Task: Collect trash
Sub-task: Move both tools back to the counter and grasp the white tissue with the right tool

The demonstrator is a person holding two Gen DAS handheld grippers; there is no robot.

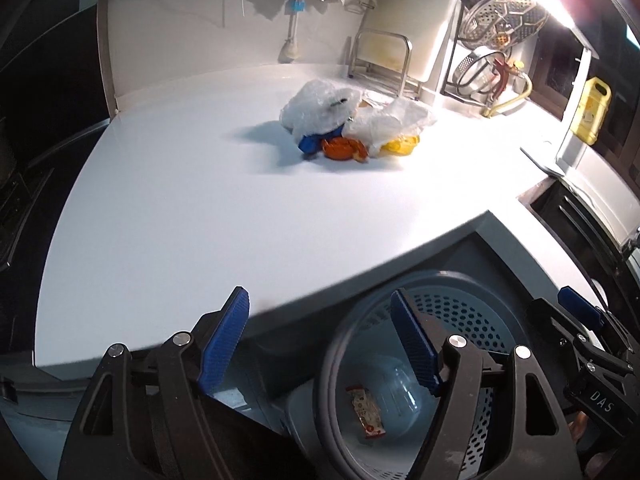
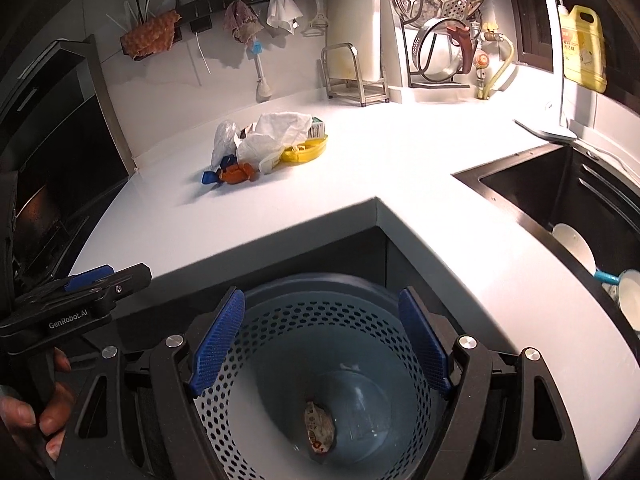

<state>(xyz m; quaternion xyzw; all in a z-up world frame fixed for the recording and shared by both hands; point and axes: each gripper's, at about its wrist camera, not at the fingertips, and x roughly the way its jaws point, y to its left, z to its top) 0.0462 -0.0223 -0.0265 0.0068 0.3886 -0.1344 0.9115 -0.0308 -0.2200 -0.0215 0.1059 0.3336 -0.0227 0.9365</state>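
- Both my grippers, left gripper and right gripper, gape wide, empty, above the bin.
- Wrapper print inside is unreadable.
- Bags hide most of the countertop trash.

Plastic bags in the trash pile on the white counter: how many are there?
2. A clear crinkled plastic bag lies at the pile's left, over the blue wrapper; a white plastic bag lies at its right, over the yellow lid. More may be hidden underneath.

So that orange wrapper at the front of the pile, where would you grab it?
I'd pinch the orange wrapper across its puffed middle, coming from above on the counter-edge side. It lies low on the countertop at the front of the pile, while the white plastic bag crowds it from behind.
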